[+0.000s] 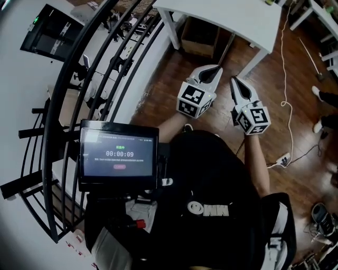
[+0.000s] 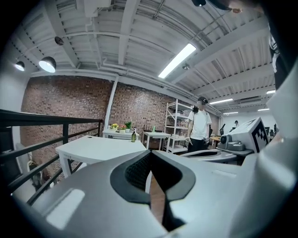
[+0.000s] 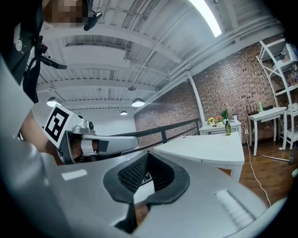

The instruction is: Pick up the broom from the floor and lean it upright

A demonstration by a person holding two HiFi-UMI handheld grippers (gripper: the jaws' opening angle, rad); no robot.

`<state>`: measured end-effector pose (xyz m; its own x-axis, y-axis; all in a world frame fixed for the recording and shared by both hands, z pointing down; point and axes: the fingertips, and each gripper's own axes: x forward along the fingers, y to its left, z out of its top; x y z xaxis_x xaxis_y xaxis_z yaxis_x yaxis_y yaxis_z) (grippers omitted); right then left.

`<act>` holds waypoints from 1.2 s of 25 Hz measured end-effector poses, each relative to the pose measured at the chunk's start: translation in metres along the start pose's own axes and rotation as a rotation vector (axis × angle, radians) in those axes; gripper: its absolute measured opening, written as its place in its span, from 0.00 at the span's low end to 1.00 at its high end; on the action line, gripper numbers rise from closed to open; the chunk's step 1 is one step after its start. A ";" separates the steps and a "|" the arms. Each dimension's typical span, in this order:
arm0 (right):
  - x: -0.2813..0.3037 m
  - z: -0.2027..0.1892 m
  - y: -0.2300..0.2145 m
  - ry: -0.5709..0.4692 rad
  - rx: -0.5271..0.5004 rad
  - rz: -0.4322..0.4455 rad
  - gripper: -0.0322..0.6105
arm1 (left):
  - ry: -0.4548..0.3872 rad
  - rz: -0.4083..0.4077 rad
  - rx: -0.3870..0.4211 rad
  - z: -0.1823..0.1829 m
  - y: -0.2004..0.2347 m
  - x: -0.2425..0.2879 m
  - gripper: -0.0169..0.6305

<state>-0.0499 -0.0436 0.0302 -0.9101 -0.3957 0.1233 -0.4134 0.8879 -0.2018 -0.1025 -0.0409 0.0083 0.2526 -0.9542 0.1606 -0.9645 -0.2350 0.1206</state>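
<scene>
Both grippers are held up level in front of my chest, over the wooden floor. My left gripper [image 1: 215, 67] [image 2: 150, 152] is shut, its jaws meeting with nothing between them. My right gripper [image 1: 234, 80] [image 3: 148, 153] is close beside it, also shut and empty. Each shows in the other's gripper view. A thin pale stick [image 1: 312, 59] [image 3: 274, 158] lies on the floor at the far right. It may be the broom's handle, but I cannot see any head on it. Neither gripper is near it.
A white table [image 1: 222, 16] [image 2: 93, 148] [image 3: 205, 148] stands just ahead, with a cardboard box [image 1: 200, 37] under it. A black railing [image 1: 105, 63] curves along the left. A white cable [image 1: 288, 105] runs to a power strip [image 1: 280, 160]. A person [image 2: 200, 130] stands by the shelves.
</scene>
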 end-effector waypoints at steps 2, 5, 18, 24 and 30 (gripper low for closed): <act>0.001 0.004 -0.004 -0.002 -0.005 -0.004 0.05 | -0.005 -0.010 0.002 0.003 -0.004 0.004 0.05; 0.003 0.003 -0.005 -0.001 -0.015 -0.004 0.05 | -0.004 -0.021 0.006 0.001 -0.006 0.007 0.05; 0.004 0.008 -0.004 -0.015 -0.021 -0.038 0.05 | -0.003 -0.043 0.011 0.005 -0.012 0.010 0.05; 0.008 0.009 -0.001 -0.005 -0.041 -0.028 0.05 | -0.012 -0.031 0.015 0.010 -0.009 0.009 0.05; 0.012 0.013 -0.001 0.004 -0.055 -0.014 0.05 | -0.015 -0.018 0.014 0.014 -0.006 0.011 0.05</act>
<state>-0.0609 -0.0525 0.0193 -0.9039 -0.4075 0.1301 -0.4240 0.8939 -0.1458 -0.0952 -0.0532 -0.0046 0.2691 -0.9523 0.1441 -0.9607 -0.2549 0.1094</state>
